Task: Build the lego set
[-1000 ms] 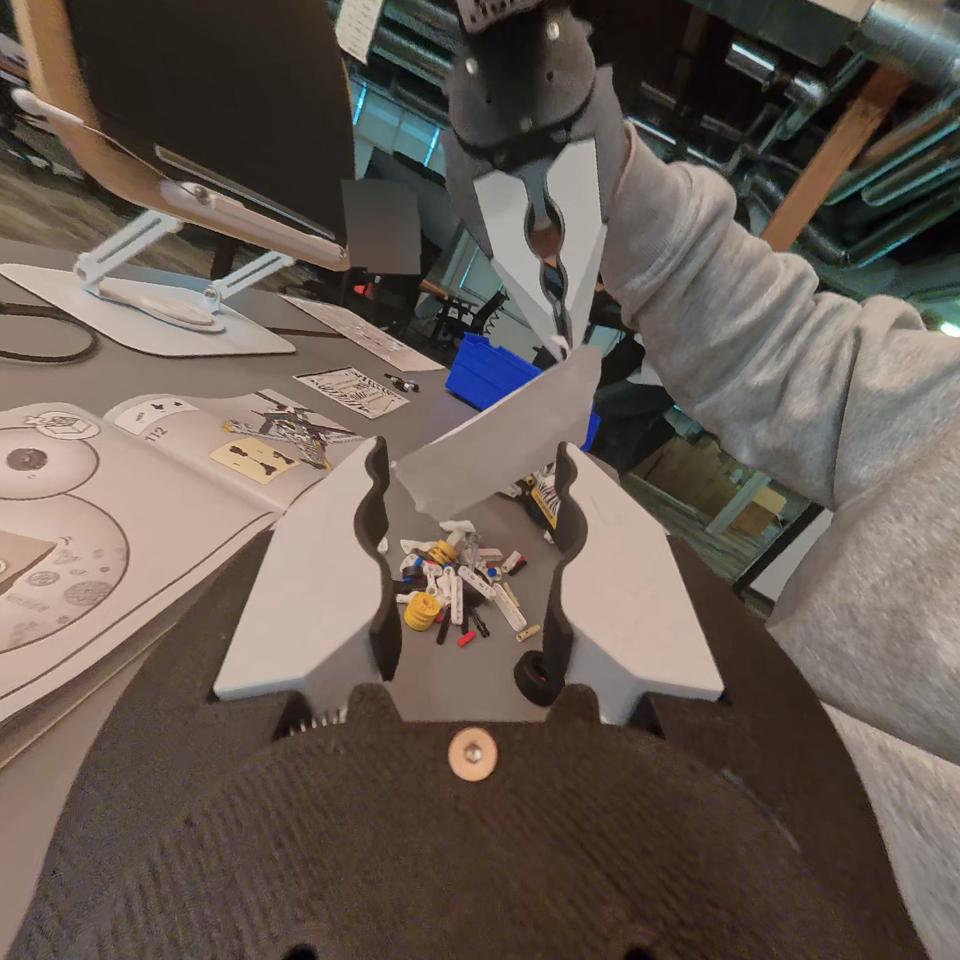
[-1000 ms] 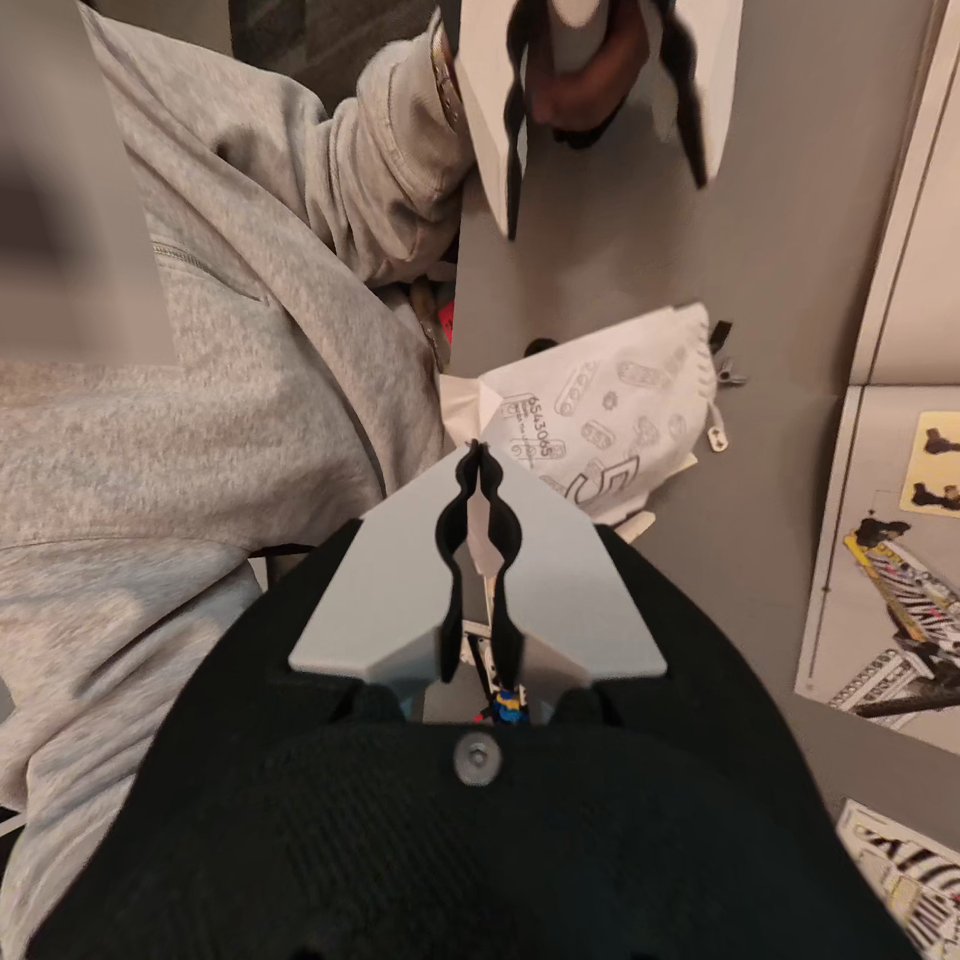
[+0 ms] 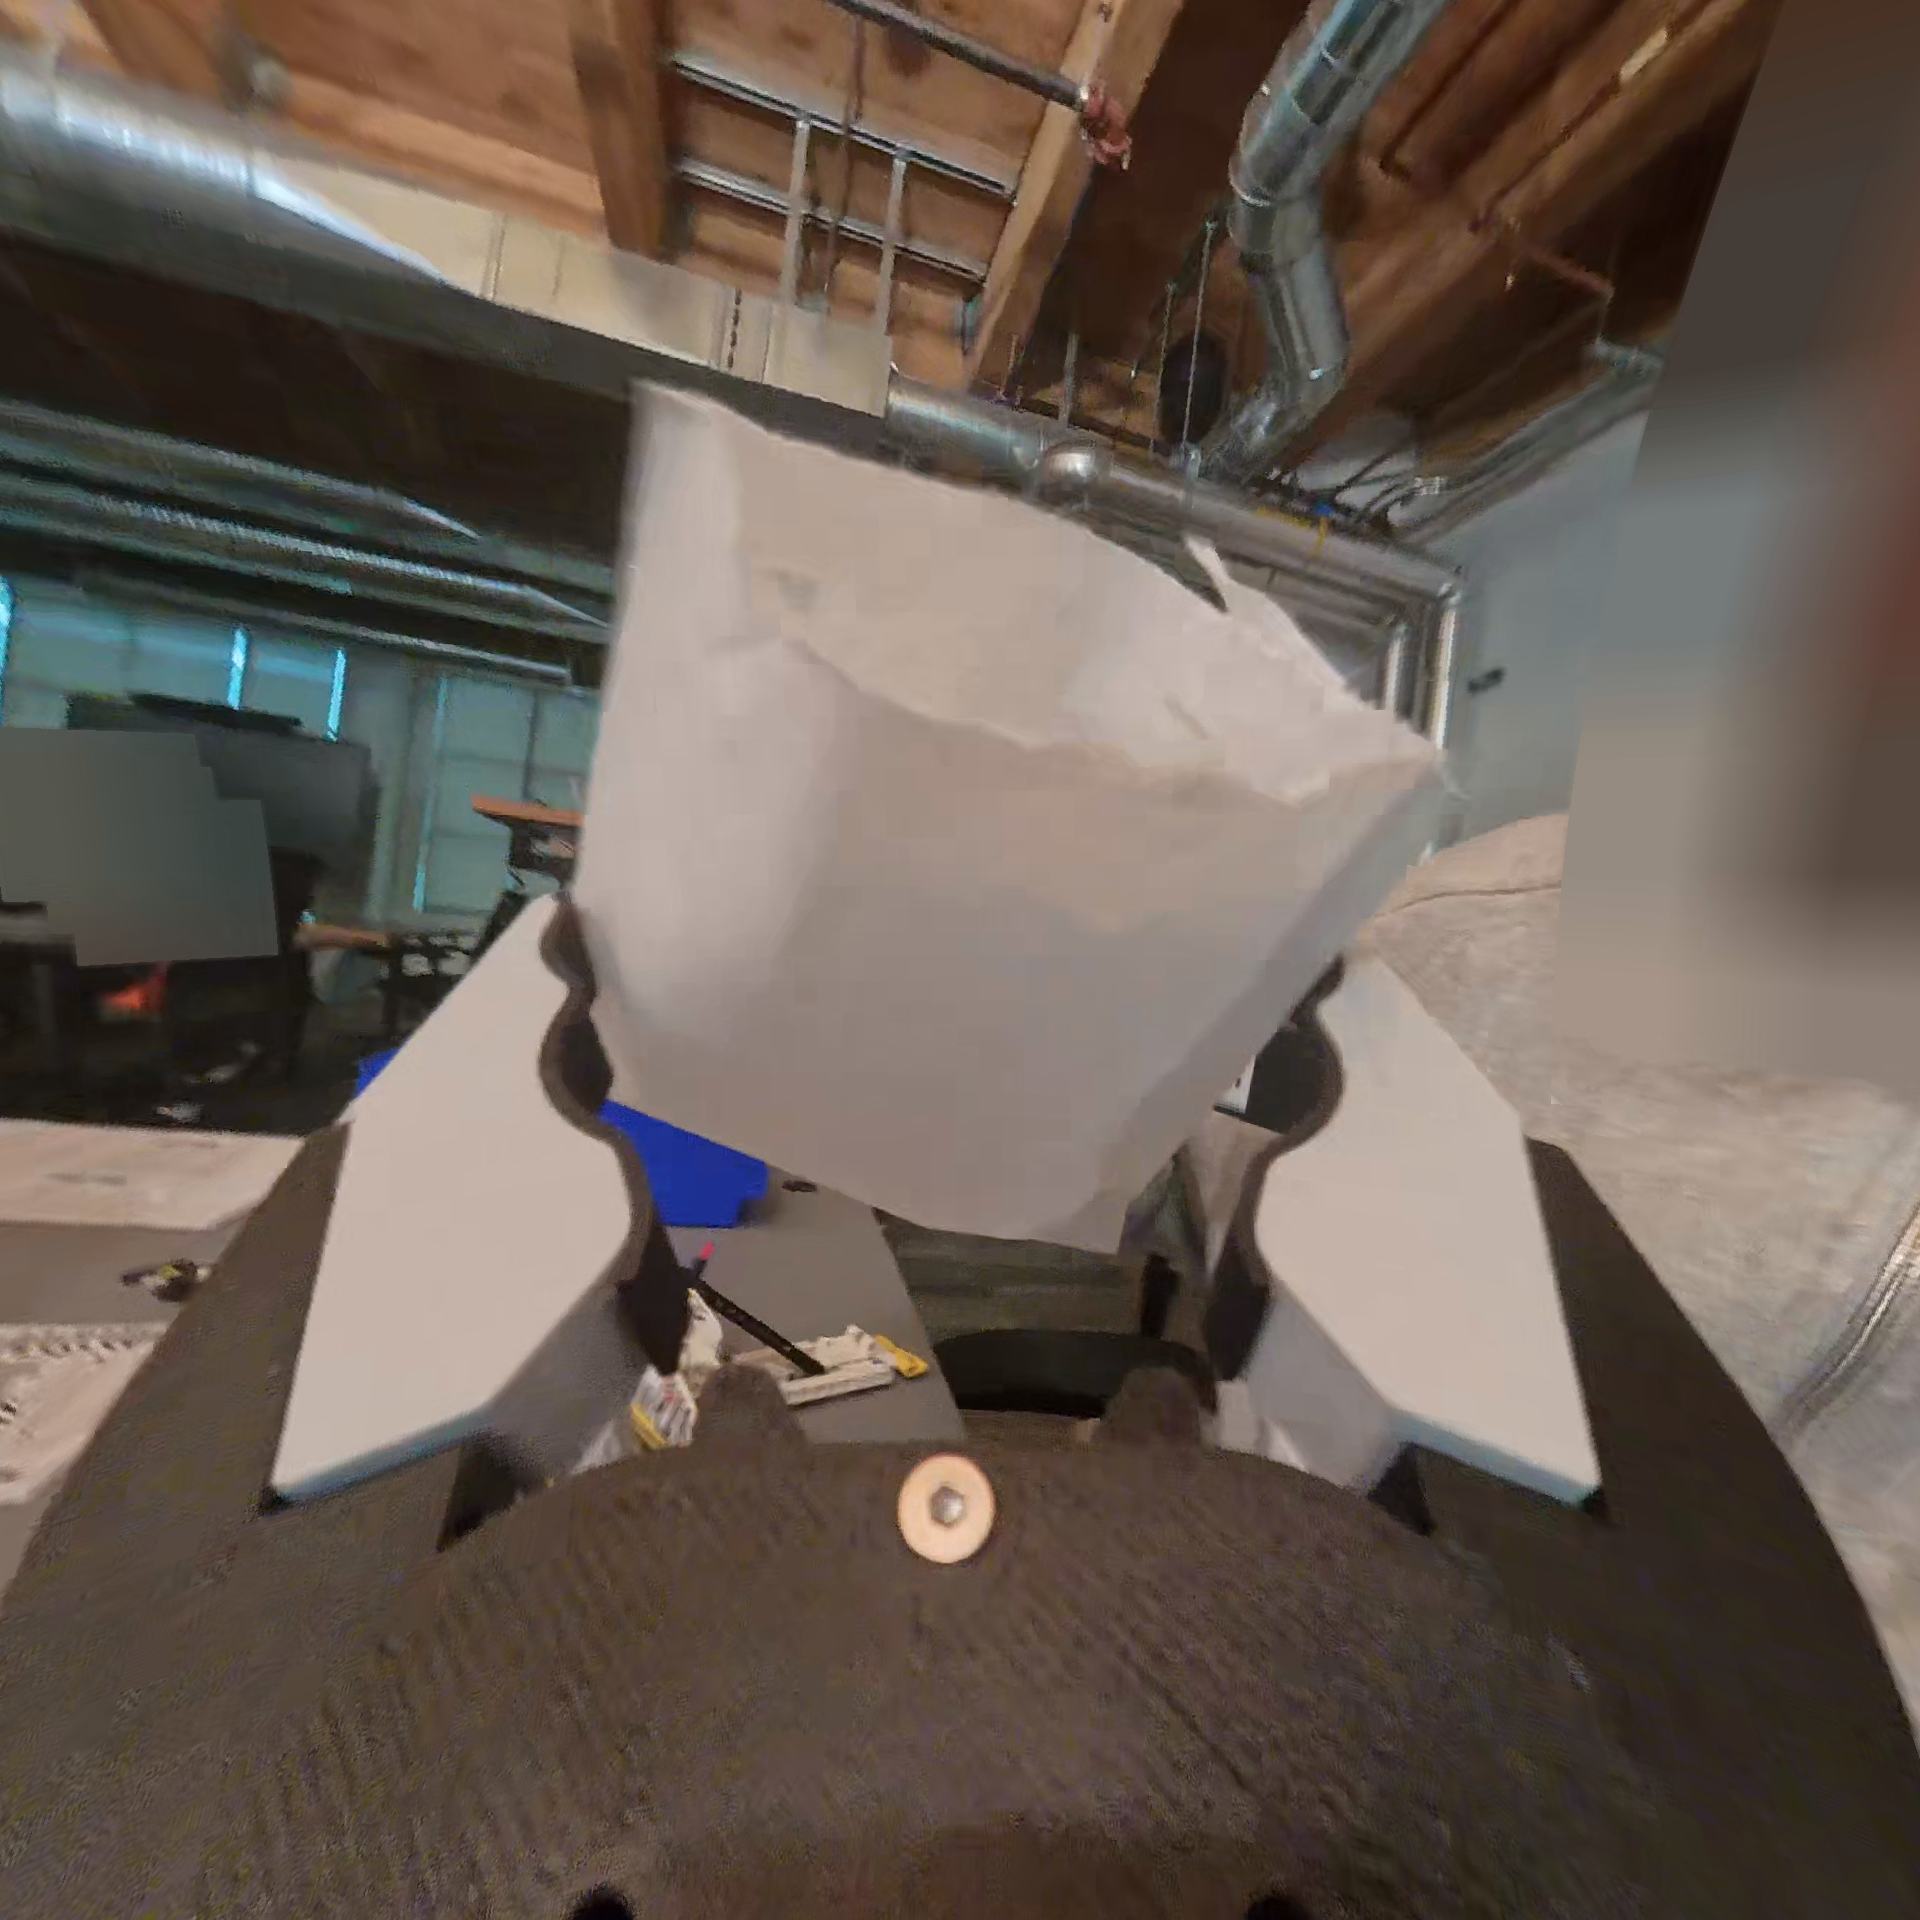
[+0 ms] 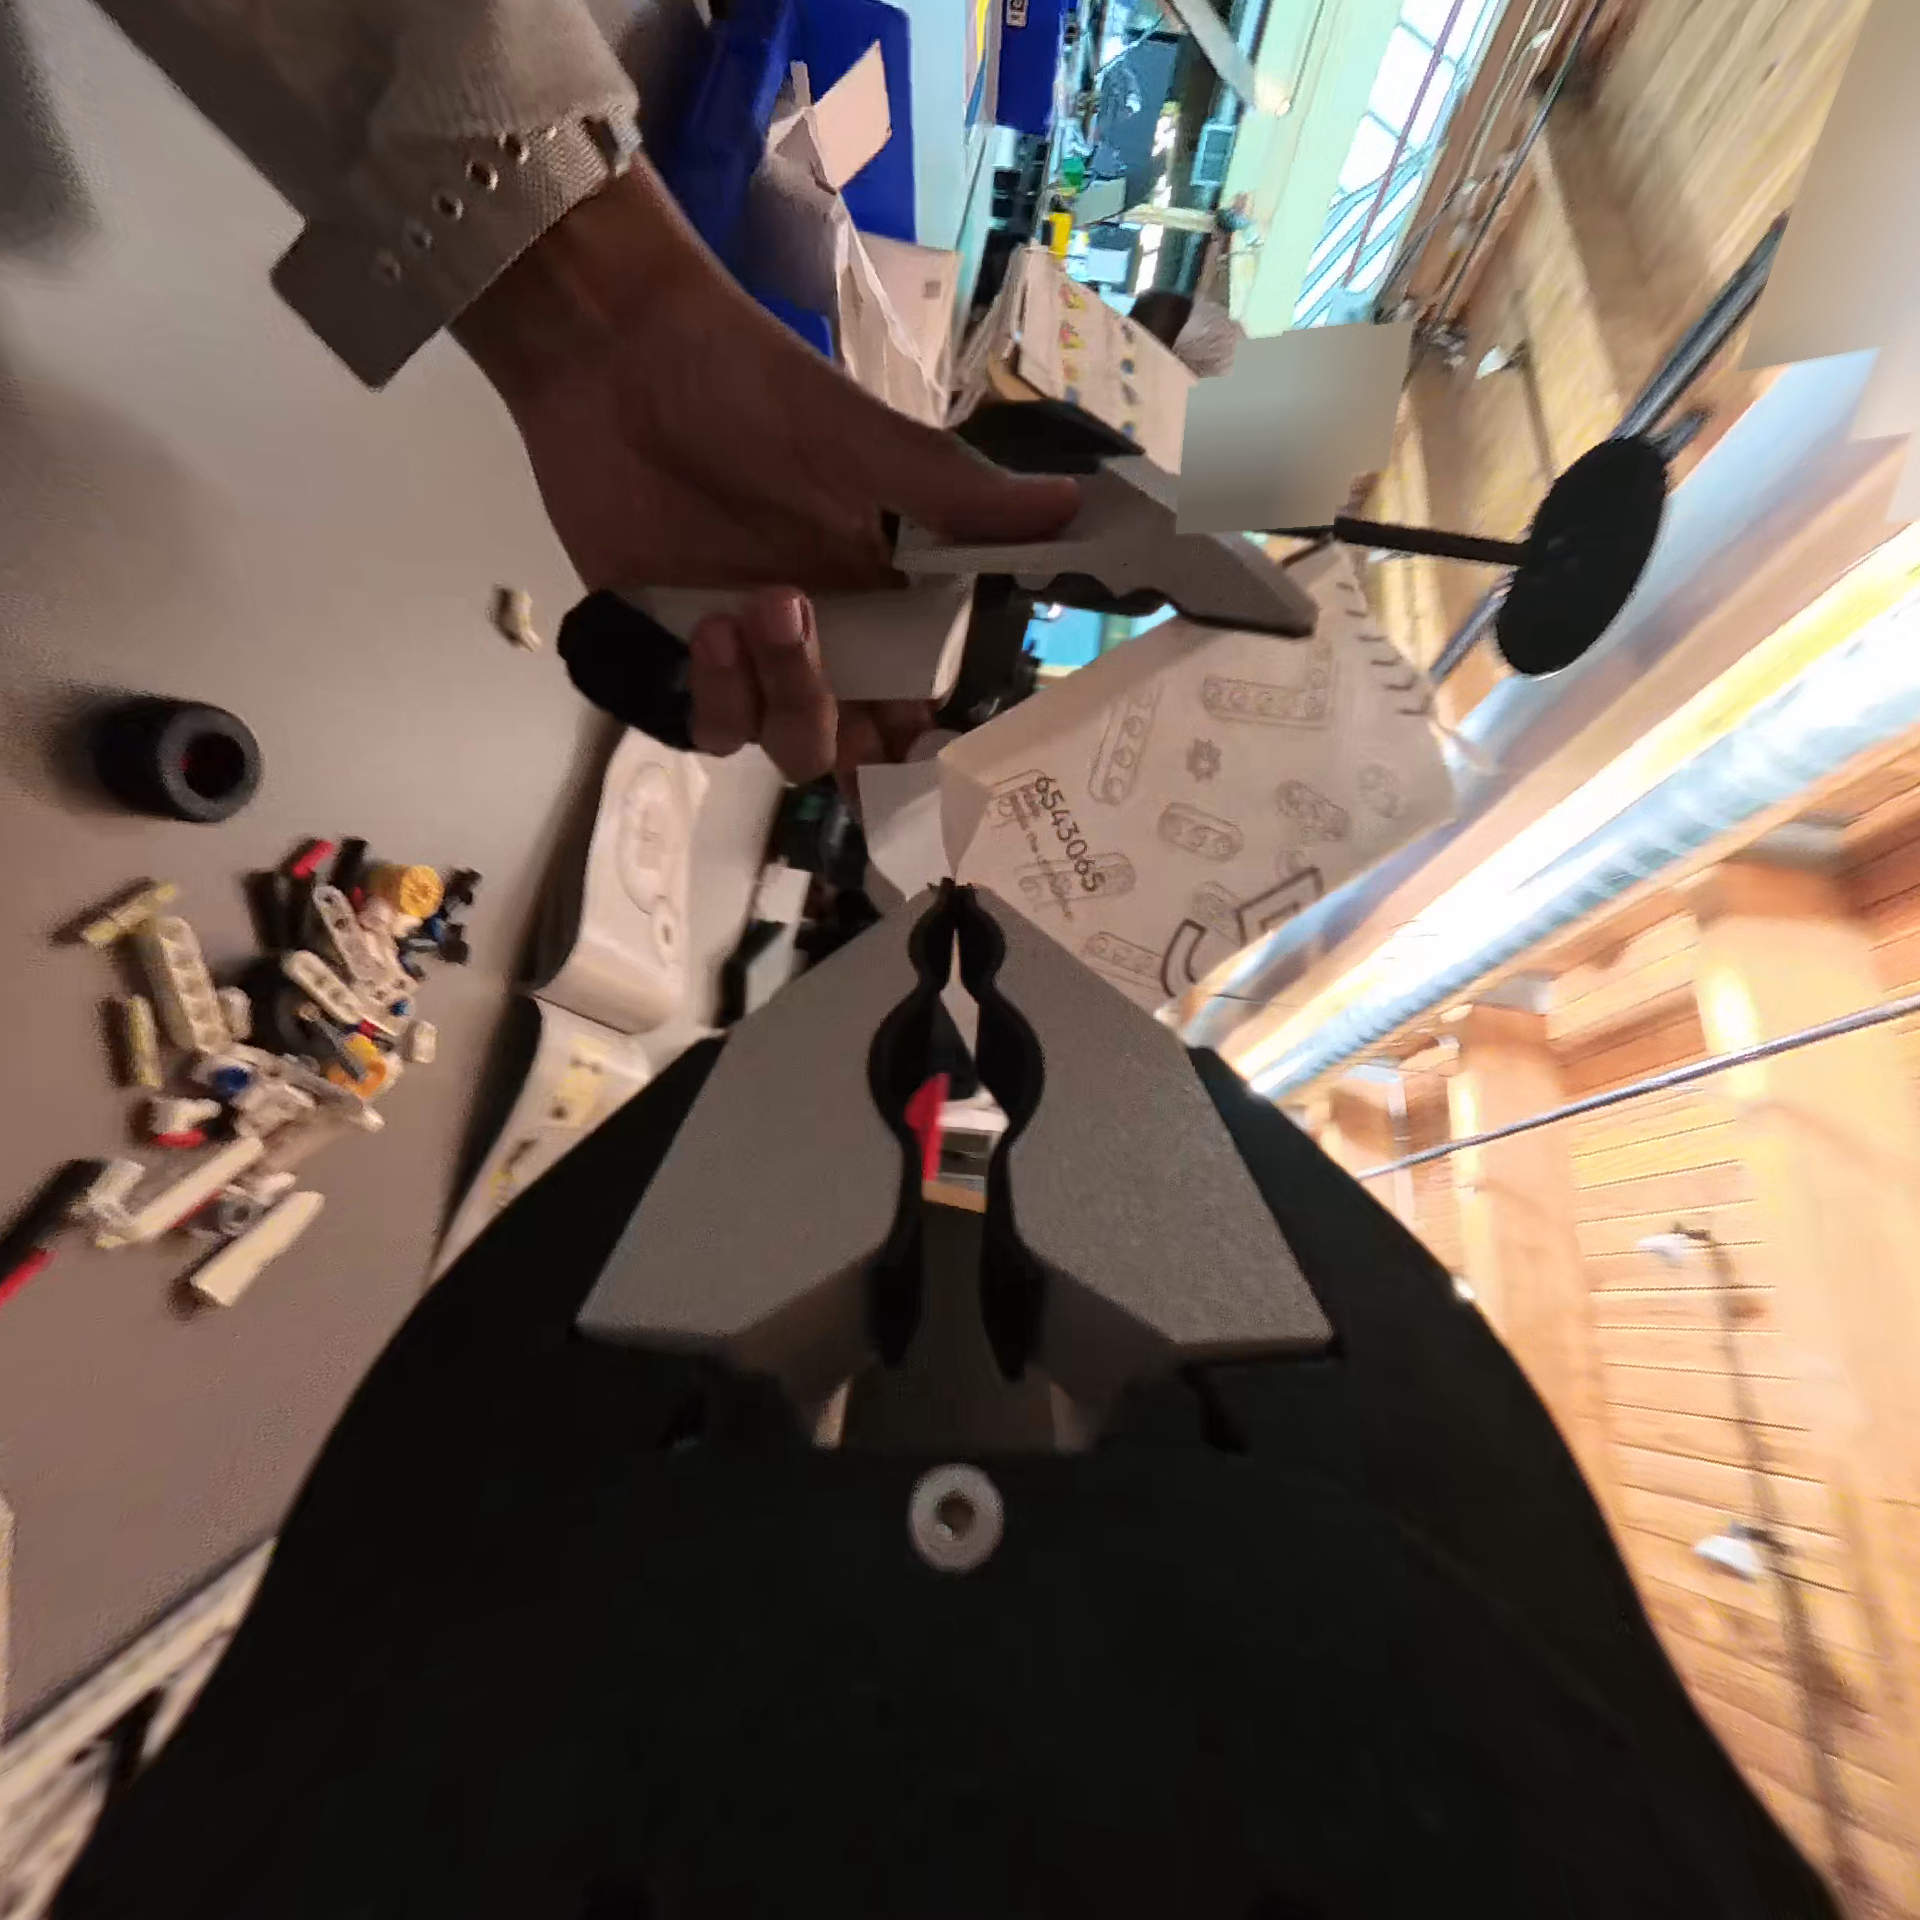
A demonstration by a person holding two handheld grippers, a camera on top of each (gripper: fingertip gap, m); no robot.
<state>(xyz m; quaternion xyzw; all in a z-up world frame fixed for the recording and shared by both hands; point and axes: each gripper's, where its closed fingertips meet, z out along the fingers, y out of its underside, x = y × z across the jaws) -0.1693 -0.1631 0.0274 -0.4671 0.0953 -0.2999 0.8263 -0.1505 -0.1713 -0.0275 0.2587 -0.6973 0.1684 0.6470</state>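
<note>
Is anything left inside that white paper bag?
Hard to say. The left wrist view shows the bag with its torn mouth turned up, but only blank paper shows; its inside is hidden. The right gripper pinches its corner. A pile of pieces lies on the table.

The paper bag (image 4: 1195, 821) is white with grey drawings of bricks on it. The table (image 4: 260, 499) is grey. The little lego pieces (image 4: 260, 1039) are white, black, red, yellow and blue. The tyre (image 4: 177, 758) is black. The bin (image 3: 675, 1169) is bright blue. The sleeve (image 4: 436, 156) is light grey.
</note>
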